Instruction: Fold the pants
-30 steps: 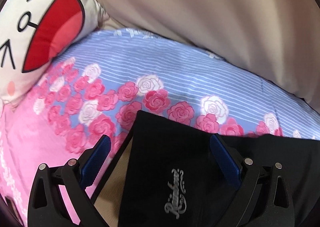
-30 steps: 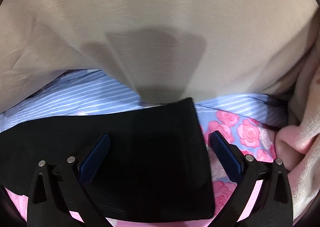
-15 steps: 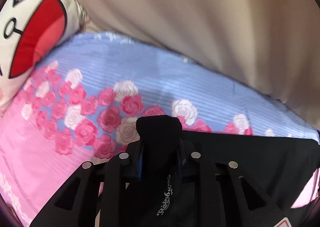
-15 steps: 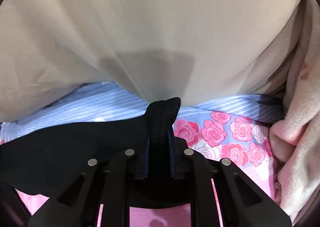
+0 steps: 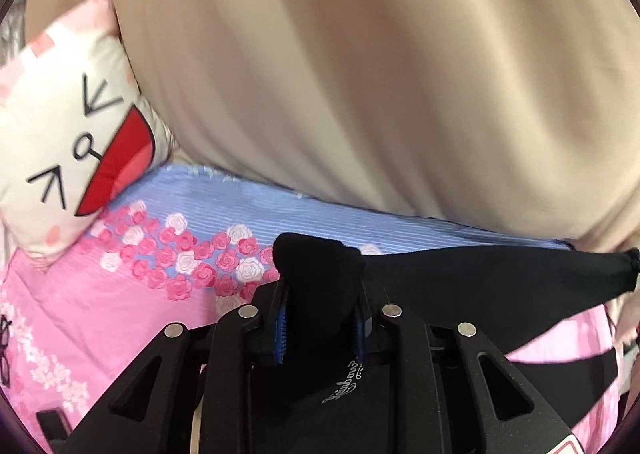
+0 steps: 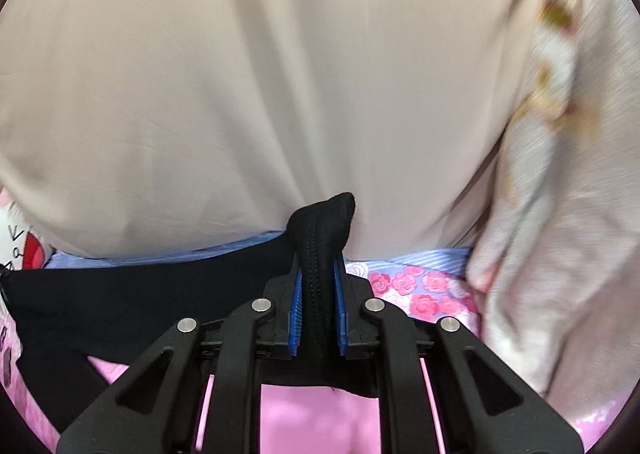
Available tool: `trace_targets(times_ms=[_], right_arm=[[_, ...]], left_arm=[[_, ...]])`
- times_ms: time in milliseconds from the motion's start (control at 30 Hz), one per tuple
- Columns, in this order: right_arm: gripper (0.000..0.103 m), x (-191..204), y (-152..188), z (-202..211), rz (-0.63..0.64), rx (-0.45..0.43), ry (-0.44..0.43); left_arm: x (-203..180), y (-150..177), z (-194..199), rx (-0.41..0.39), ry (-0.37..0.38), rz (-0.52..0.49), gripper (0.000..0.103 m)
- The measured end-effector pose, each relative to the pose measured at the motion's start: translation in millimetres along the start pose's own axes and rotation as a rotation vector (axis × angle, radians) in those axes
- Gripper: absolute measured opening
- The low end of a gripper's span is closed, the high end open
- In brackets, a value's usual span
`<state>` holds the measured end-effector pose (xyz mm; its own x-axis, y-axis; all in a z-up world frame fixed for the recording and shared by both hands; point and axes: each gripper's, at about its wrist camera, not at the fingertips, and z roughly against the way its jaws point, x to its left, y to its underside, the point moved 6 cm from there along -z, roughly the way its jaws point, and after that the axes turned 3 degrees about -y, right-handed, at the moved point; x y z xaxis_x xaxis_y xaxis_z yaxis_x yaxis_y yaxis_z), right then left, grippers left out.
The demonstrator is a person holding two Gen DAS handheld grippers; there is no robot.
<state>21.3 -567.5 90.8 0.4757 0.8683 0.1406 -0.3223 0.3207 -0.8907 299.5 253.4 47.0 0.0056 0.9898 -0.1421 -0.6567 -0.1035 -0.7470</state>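
Now both grippers, left (image 5: 320,318) and right (image 6: 318,310), have lifted the clamped pants (image 5: 480,278).

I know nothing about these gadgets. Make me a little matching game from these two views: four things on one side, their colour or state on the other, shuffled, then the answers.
Things:
1. pants
2. left hand-held gripper
3. pillow
4. bedsheet

Descriptions:
A. white, with a cartoon face and red mouth
B. black
C. pink and blue, with roses
D. shut on a bunch of black cloth

Pairs: 1-B, 2-D, 3-A, 4-C
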Motion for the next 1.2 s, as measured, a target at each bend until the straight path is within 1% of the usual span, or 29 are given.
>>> trace_targets(times_ms=[33, 100, 133, 200, 267, 300, 333, 367, 433, 500, 533, 600, 633, 700, 800, 867, 933, 967, 1000, 1033, 1067, 1100, 1133, 1167, 1200], right_arm=[[0.012, 3.8, -0.4, 22.0, 0.01, -0.025, -0.006], [0.012, 4.4, 3.2, 47.3, 0.02, -0.058, -0.013], [0.012, 2.9, 4.8, 56.2, 0.028, -0.072, -0.016], [0.012, 10.1, 14.7, 90.3, 0.041, -0.1, -0.02], [0.012, 15.1, 30.5, 117.4, 0.05, -0.112, -0.019], [0.012, 13.9, 42.0, 127.0, 0.051, -0.107, -0.016], [0.012, 12.0, 51.8, 132.5, 0.054, -0.098, -0.014], [0.012, 6.4, 73.7, 132.8, 0.05, -0.073, -0.001], [0.012, -3.8, 107.2, 133.1, 0.026, -0.023, 0.009], [0.012, -7.7, 130.8, 139.5, 0.008, 0.011, 0.017], [0.012, -11.5, 140.4, 136.1, 0.0, 0.025, 0.024], [0.012, -23.6, 159.4, 126.4, -0.019, 0.05, 0.031], [0.012, -26.0, 164.8, 134.6, -0.024, 0.056, 0.037], [0.012, -35.2, 177.0, 125.4, -0.043, 0.065, 0.037], [0.012, -48.2, 190.0, 120.5, -0.063, 0.062, 0.05], [0.013, -50.3, 200.0, 123.7, -0.083, 0.07, 0.044], [0.016, -55.4, 210.3, 124.7, -0.1, 0.093, 0.049], [0.017, -58.9, 215.3, 130.1, -0.109, 0.091, 0.052], [0.021, -60.9, 219.5, 133.7, -0.119, 0.087, 0.05], [0.024, -62.7, 222.8, 138.0, -0.134, 0.085, 0.044], [0.025, -64.9, 226.3, 143.9, -0.147, 0.081, 0.049], [0.037, -67.0, 229.5, 151.3, -0.161, 0.073, 0.058], [0.06, -69.3, 232.4, 158.2, -0.177, 0.065, 0.07], [0.072, -71.5, 234.0, 165.2, -0.192, 0.055, 0.085], [0.084, -73.3, 234.9, 177.1, -0.214, 0.029, 0.095]], left_arm=[[-1.0, 4.2, 14.9, -0.017, 0.006, -0.012, 0.021], [2.5, 12.1, 34.6, -0.039, 0.012, -0.026, 0.022], [4.8, 20.9, 48.3, -0.047, 0.02, -0.035, 0.023], [9.6, 37.0, 68.9, -0.055, 0.024, -0.043, 0.023], [16.2, 63.1, 89.2, -0.042, 0.027, -0.046, 0.023], [19.2, 72.3, 92.1, -0.034, 0.027, -0.047, 0.023], [24.0, 88.3, 94.8, -0.019, 0.02, -0.045, 0.023], [27.3, 101.0, 95.1, 0.001, 0.012, -0.046, 0.023], [36.6, 133.8, 88.6, 0.063, -0.016, -0.054, 0.023], [46.3, 156.6, 81.6, 0.099, -0.036, -0.044, 0.023], [52.8, 169.7, 78.9, 0.116, -0.044, -0.032, 0.024], [60.7, 185.8, 75.5, 0.132, -0.049, -0.006, 0.024], [67.3, 194.0, 73.2, 0.137, -0.072, 0.008, 0.021], [81.2, 204.7, 67.9, 0.149, -0.127, 0.021, 0.021], [99.2, 223.0, 62.2, 0.185, -0.143, 0.07, 0.021], [114.4, 231.1, 65.3, 0.203, -0.174, 0.101, 0.021], [123.6, 230.9, 77.4, 0.19, -0.179, 0.133, 0.022], [124.0, 228.3, 83.0, 0.181, -0.18, 0.132, 0.022], [122.3, 223.6, 88.1, 0.166, -0.186, 0.123, 0.029], [117.5, 214.9, 93.8, 0.136, -0.201, 0.107, 0.051], [114.0, 210.5, 95.3, 0.122, -0.217, 0.1, 0.066], [109.3, 205.6, 96.5, 0.104, -0.236, 0.092, 0.087], [101.3, 200.5, 95.4, 0.075, -0.244, 0.081, 0.088], [97.7, 199.4, 91.8, 0.08, -0.254, 0.08, 0.088], [96.1, 200.3, 85.1, 0.104, -0.267, 0.087, 0.088]])
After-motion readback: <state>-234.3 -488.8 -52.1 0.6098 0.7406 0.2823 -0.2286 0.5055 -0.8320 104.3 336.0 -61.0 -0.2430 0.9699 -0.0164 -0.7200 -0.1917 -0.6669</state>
